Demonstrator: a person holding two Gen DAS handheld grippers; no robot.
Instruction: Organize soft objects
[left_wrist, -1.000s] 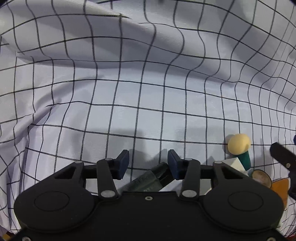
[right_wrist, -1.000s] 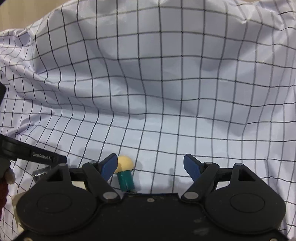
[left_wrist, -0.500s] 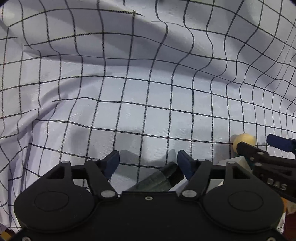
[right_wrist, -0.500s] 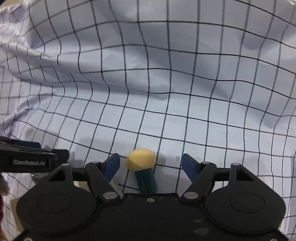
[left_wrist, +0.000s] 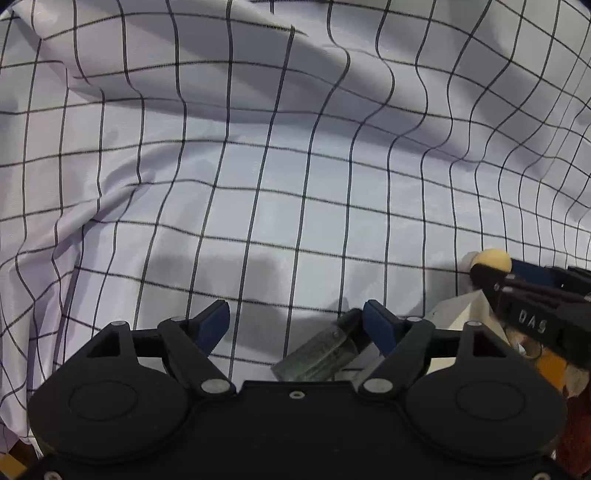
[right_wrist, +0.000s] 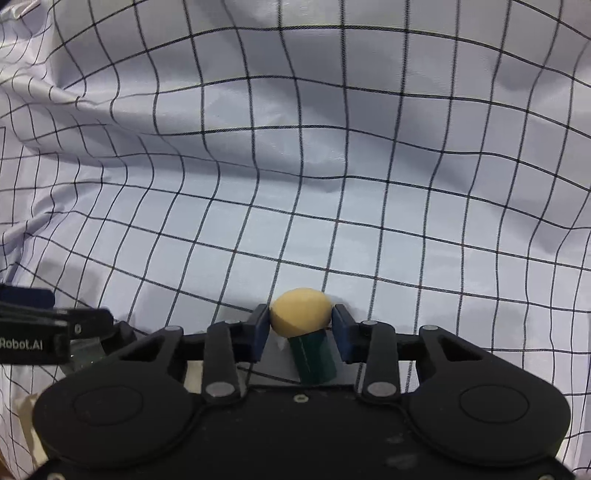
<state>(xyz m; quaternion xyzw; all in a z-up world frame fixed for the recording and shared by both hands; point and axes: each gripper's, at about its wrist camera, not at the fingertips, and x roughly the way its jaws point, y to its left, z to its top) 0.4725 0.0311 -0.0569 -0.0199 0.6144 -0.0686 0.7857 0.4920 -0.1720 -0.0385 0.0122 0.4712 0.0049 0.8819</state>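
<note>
Sponge-headed applicator now sits pinched in the right hand-held gripper, whose jaws have just closed. Left hand-held gripper has just opened wide, empty; lifting looks next.

The mushroom-shaped soft toy — a rounded pale-yellow cap on a dark green stem — is sitting tilted on the checked white cloth, cap pointing away, stem leaning toward the lower right. The blue pads are squeezing its cap from both sides — well inside the cloth's rumpled edges.
</note>
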